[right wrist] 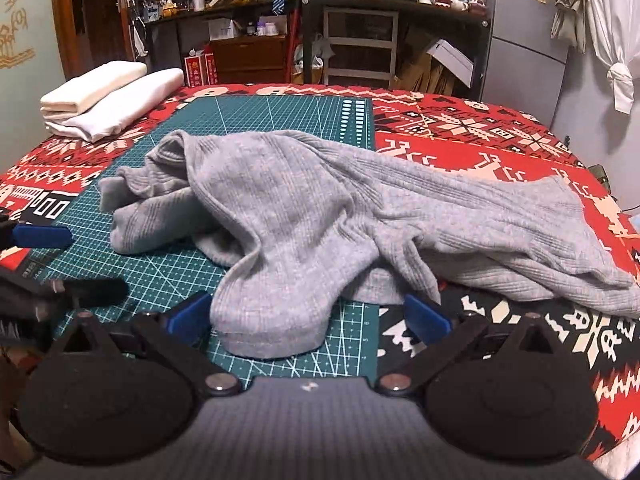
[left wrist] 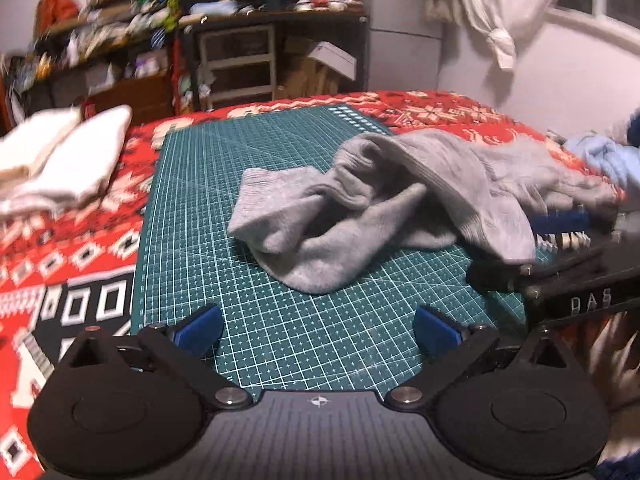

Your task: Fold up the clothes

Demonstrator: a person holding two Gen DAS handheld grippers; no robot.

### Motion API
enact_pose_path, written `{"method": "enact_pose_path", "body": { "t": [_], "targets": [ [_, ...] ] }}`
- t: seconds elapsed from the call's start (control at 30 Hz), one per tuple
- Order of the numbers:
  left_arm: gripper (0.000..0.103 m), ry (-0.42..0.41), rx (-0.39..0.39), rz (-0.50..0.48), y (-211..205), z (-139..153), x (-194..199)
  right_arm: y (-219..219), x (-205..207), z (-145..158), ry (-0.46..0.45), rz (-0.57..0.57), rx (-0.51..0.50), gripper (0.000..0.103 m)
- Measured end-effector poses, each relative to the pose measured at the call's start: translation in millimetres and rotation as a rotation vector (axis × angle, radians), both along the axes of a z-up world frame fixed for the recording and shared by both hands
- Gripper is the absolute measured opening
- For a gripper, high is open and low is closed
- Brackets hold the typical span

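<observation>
A crumpled grey ribbed sweater [left wrist: 360, 204] lies on the green cutting mat [left wrist: 280, 320], partly spilling onto the red patterned blanket; it fills the middle of the right wrist view [right wrist: 304, 216]. My left gripper [left wrist: 316, 330] is open and empty, just short of the sweater's near edge. My right gripper [right wrist: 308, 318] is open, with a fold of the sweater hanging between its blue fingers. The right gripper also shows at the right edge of the left wrist view [left wrist: 568, 236], under the sweater.
Two folded white garments [right wrist: 108, 100] lie stacked at the far left of the red patterned blanket [right wrist: 480, 128]. Light blue clothing [left wrist: 608, 156] sits at the right. Cluttered shelves, a desk and a drawer unit stand behind the bed.
</observation>
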State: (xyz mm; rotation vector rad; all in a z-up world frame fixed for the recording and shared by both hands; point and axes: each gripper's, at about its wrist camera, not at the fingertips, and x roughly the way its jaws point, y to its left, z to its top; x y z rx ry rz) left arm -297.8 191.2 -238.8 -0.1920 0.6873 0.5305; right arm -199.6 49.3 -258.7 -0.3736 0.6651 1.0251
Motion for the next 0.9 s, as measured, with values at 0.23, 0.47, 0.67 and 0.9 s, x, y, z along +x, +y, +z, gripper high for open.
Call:
{"method": "enact_pose_path", "body": {
  "t": [0.23, 0.47, 0.67, 0.9],
  "targets": [
    [0.103, 0.020, -0.003, -0.005, 1.2, 1.4, 2.9, -6.1, -1.8, 1.4, -0.011, -0.008, 0.002, 0.103],
    [0.096, 0.050, -0.034, -0.059, 7.1, 5.1, -0.7, -11.3, -10.5, 19.1, -0.105, 0.182, -0.122, 0.086],
    [0.094, 0.005, -0.091, -0.063, 13.1, 8.3, -13.8, -2.9, -24.9, 35.9, -0.226, 0.343, -0.161, 0.060],
    [0.071, -0.057, -0.146, -0.004, 22.8, 12.8, -27.9, 17.8, -14.8, 49.1, -0.202, 0.340, -0.155, 0.004]
  ]
}}
